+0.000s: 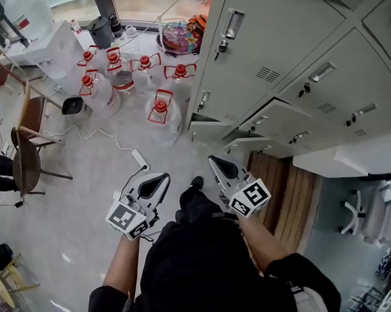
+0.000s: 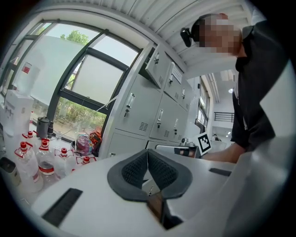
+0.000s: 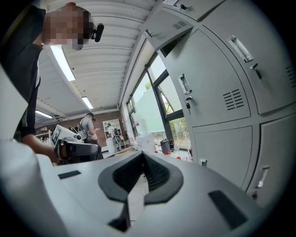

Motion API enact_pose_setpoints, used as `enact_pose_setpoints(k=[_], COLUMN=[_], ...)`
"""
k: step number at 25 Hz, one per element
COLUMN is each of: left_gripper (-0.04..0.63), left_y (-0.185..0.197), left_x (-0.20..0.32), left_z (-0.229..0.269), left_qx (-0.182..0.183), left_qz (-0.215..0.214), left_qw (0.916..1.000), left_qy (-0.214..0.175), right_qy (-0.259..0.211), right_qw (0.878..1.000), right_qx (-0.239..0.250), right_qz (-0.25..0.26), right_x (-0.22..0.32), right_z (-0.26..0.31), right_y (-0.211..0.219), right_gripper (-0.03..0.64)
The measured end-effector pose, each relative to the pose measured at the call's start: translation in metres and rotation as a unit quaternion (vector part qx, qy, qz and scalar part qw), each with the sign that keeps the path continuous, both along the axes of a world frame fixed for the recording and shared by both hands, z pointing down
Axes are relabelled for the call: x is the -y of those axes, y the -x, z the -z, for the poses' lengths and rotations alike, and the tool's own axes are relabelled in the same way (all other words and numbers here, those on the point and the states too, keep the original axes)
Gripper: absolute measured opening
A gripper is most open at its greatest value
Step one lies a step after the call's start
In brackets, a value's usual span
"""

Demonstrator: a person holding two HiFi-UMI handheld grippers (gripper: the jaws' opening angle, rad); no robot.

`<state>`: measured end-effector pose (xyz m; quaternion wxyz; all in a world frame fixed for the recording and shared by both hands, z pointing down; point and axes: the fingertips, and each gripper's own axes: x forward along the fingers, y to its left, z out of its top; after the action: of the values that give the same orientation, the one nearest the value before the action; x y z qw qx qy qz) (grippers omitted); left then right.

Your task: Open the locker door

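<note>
Fingers (image 2: 135, 170) of left gripper (image 1: 158, 179) at 7 o'clock clenched, empty; right gripper (image 1: 216, 161) at 5 o'clock likewise. Locker door (image 1: 270, 65) at 1 o'clock, well apart: likely stiff, light sheet metal; best taken by slick handle (image 1: 233, 23).

The head camera looks steeply down from over the person, with the lockers (image 1: 283, 65) climbing its upper right and the water bottles (image 1: 131, 78) to their left. The camera on the left gripper (image 2: 148, 152) rides low and faces the lockers from a little way off, the bottles at their left foot. The camera on the right gripper (image 3: 142, 155) sits nearer the lockers and tilts up along their fronts. All three views share the locker fronts. Each gripper view also catches the other gripper.
</note>
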<state>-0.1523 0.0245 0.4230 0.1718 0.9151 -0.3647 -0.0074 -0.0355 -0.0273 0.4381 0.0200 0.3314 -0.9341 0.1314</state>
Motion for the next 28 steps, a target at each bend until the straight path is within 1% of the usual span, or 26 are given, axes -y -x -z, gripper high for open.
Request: enact_pose_setpoints(k=[4,7,12,15,17,21,24,28], left_gripper=[0.017,0.017,0.017,0.017,0.017,0.017,0.017,0.017], left_y=[-0.005,-0.010,-0.011,-0.007,-0.002,0.008,0.015,0.026], left_x=[0.052,0.088,0.134,0.152,0.161,0.186,0.208,0.237], left_z=[0.001,0.009,0.021,0.022,0.020,0.005,-0.005,-0.012], left_qx=[0.010,0.000,-0.005,-0.010,-0.011,-0.008,-0.010,-0.014], left_qz=[-0.009,-0.002,0.008,0.007,0.002,-0.013,-0.030,-0.058], left_qw=[0.9999,1.0000,0.9999,0.9998,0.9999,0.9999,0.9995,0.9982], left_qy=[0.006,0.006,-0.011,-0.013,-0.010,0.000,0.003,-0.005], right_qy=[0.009,0.020,0.022,0.024,0.029,0.032,0.028,0.045], right_qw=[1.000,1.000,0.999,0.999,0.999,0.999,0.998,0.994], right_qx=[0.017,0.018,0.002,-0.009,-0.010,-0.009,-0.028,-0.050], right_qz=[-0.011,0.006,0.039,0.039,0.025,-0.020,-0.046,-0.083], right_x=[0.054,0.083,0.115,0.132,0.144,0.166,0.182,0.201], right_z=[-0.003,-0.005,-0.014,-0.022,-0.024,-0.029,-0.034,-0.051], right_y=[0.001,0.004,0.017,0.022,0.021,0.013,0.011,0.011], right_gripper=[0.012,0.012,0.012,0.012,0.012,0.012,0.014,0.018])
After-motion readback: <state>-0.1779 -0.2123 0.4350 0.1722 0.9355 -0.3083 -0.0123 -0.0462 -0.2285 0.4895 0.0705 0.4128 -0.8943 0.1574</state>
